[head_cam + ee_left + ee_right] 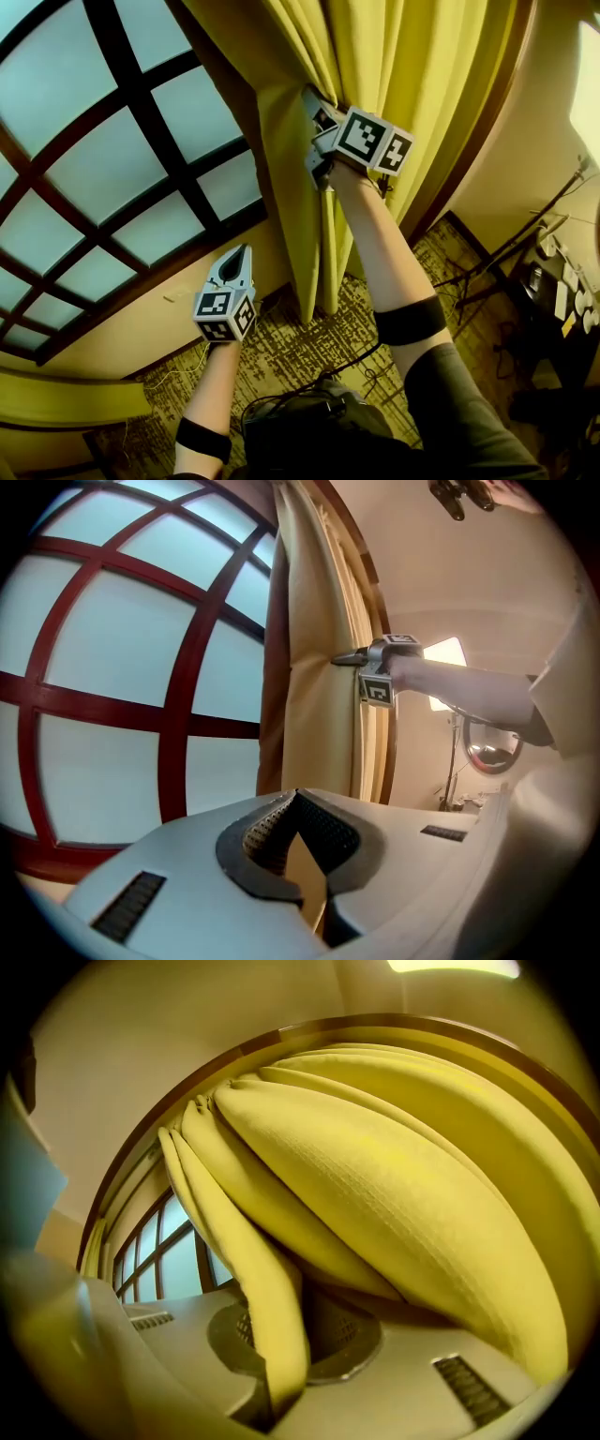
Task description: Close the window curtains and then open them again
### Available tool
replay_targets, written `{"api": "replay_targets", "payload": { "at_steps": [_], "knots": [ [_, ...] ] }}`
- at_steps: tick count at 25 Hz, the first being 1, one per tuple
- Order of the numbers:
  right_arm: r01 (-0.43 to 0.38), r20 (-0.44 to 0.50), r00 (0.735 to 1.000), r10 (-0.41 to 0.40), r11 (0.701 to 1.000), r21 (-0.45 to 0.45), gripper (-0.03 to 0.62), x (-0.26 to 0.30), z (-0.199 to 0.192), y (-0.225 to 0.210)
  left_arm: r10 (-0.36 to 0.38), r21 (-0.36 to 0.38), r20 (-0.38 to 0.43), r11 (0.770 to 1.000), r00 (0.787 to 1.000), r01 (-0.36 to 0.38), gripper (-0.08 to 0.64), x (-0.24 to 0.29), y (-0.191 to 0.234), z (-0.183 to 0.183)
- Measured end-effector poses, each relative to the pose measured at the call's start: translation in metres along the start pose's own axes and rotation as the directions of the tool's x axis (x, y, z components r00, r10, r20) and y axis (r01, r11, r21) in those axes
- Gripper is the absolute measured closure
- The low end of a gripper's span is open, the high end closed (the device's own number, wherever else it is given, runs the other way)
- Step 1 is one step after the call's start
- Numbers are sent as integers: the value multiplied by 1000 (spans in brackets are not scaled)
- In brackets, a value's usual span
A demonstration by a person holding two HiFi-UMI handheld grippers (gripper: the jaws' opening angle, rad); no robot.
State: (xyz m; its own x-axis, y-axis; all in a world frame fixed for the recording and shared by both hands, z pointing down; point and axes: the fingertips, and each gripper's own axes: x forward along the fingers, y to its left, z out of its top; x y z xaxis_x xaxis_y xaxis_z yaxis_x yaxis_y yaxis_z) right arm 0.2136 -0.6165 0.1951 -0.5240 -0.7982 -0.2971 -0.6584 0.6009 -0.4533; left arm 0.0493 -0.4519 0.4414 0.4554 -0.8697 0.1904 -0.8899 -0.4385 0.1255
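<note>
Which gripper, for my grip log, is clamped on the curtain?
The right gripper: its jaws pinch a fold of the yellow curtain; the left gripper is shut on nothing.

left gripper (240,255): pale grey shell, dark ribbed pads (323,832) | right gripper (317,141): pale grey | cubes (223,314): white, black square markers | forearms: black bands (410,320) | sleeve (469,412): dark | torso: dark gear (309,431), black cables (356,361)
</note>
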Motion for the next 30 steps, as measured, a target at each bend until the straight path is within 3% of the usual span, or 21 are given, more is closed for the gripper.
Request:
{"api": "replay_targets", "payload": {
  "at_steps": [9, 16, 23, 30],
  "knots": [
    [-56, -57, 997, 56, 998, -4, 554, 5, 7, -11, -15, 15, 20, 1000, 1000, 15, 557, 36, -31, 17],
    [-83, -69, 994, 83, 997, 6, 554, 15, 4, -10, -13, 51, 78, 999, 997, 9, 557, 57, -24, 70],
    [-83, -71, 994, 85, 996, 18, 554, 20, -5, -3, -90, 96, 155, 992, 984, 76, 557, 81, -20, 125],
    [-55, -48, 997, 57, 998, 39, 554, 22, -8, -10, -150, 91, 187, 987, 971, 135, 557, 91, -16, 146]
  ]
}}
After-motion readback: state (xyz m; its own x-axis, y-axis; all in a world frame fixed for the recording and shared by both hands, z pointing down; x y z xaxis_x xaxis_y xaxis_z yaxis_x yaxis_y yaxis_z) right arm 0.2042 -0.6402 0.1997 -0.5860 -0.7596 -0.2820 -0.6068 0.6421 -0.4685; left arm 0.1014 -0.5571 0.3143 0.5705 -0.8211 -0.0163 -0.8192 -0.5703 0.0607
